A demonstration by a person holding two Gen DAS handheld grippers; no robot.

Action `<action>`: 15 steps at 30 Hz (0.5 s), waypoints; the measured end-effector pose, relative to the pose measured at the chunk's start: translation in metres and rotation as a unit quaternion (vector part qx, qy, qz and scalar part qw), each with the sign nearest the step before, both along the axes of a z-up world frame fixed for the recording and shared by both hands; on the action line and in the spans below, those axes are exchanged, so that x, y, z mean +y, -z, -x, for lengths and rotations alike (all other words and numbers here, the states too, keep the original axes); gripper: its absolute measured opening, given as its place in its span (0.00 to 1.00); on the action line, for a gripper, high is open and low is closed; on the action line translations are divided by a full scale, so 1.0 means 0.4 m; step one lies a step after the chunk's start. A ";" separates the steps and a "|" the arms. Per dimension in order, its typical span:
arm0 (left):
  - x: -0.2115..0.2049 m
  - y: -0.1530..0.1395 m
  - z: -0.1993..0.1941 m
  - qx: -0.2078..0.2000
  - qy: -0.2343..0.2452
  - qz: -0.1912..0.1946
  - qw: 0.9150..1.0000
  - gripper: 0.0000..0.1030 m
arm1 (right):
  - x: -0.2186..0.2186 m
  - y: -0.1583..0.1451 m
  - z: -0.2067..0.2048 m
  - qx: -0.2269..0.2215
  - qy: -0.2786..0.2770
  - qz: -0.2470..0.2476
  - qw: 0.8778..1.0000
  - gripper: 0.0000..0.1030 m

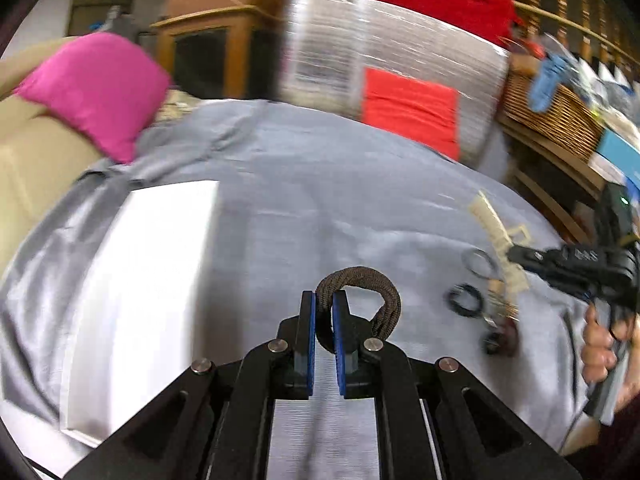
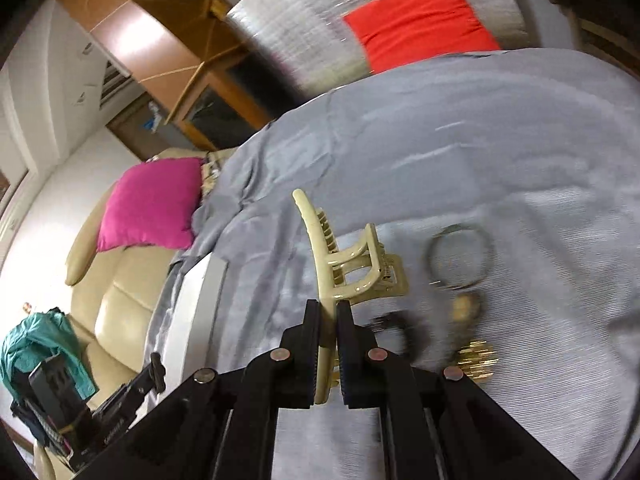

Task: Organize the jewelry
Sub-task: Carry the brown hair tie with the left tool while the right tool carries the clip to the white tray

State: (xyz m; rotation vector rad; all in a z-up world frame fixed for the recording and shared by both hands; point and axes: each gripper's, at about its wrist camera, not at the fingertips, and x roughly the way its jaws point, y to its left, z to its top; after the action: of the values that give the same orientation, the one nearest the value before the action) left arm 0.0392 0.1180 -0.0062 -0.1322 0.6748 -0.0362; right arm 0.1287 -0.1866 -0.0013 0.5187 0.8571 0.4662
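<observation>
Jewelry and hair pieces lie scattered on the grey cloth point(image 1: 320, 208), so I lift them toward the white box point(image 1: 152, 280); my left gripper point(image 1: 324, 300) pinches the brown hair tie point(image 1: 372, 280), my right gripper point(image 2: 329, 312) clamps the cream hair claw point(image 2: 340, 256) above the rings point(image 2: 460, 256)

I found both fisheye views evenly lit indoors, with motion blur smearing the background and the small rings point(image 2: 460, 258); a white box point(image 1: 148, 280) was blown out by glare, edges curved strongly, and both grippers' fingers stayed sharp
</observation>
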 end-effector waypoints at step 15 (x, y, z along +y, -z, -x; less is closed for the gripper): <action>0.282 0.050 -0.028 0.027 -0.211 -0.011 0.977 0.08 | 0.458 -0.016 -0.041 0.003 -0.115 -0.013 0.993 0.09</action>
State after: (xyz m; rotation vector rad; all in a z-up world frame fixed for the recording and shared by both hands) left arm 0.0502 0.2308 -0.0262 -0.2541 0.6902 0.3842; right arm 0.1450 -0.0034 0.0050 0.4469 0.9220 0.6871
